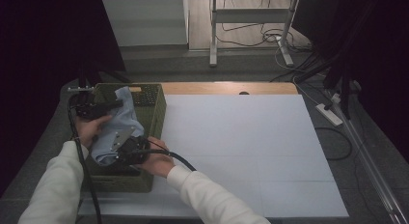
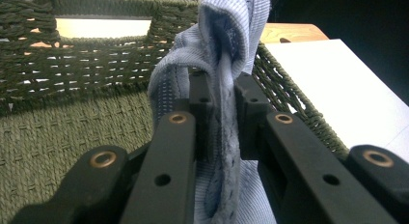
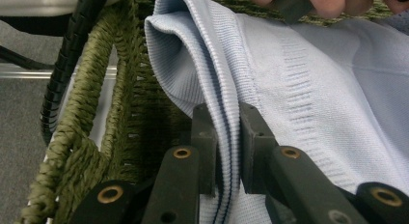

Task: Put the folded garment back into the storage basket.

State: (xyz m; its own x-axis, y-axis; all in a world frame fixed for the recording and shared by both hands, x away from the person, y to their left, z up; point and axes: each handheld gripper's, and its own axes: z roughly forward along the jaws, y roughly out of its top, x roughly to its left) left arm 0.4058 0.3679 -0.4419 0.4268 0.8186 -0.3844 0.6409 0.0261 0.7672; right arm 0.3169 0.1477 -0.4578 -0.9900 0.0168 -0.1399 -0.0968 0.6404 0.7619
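So we've got a light blue knit garment (image 1: 118, 125) pinched in both grippers over the green woven basket (image 1: 155, 113), which sits at the left edge of the table (image 1: 251, 151). The left gripper (image 2: 223, 96) is clamped down on a bunched fold near the basket's far wall, and the right gripper (image 3: 226, 122) is closed on a ribbed hem at the near side. It looks soft, floppy and light, so it'll sag and drape wherever we aren't holding it. We reckon the hems and thick folds are the best spots to grab, since the thin single layer could slip out or snag on the weave.
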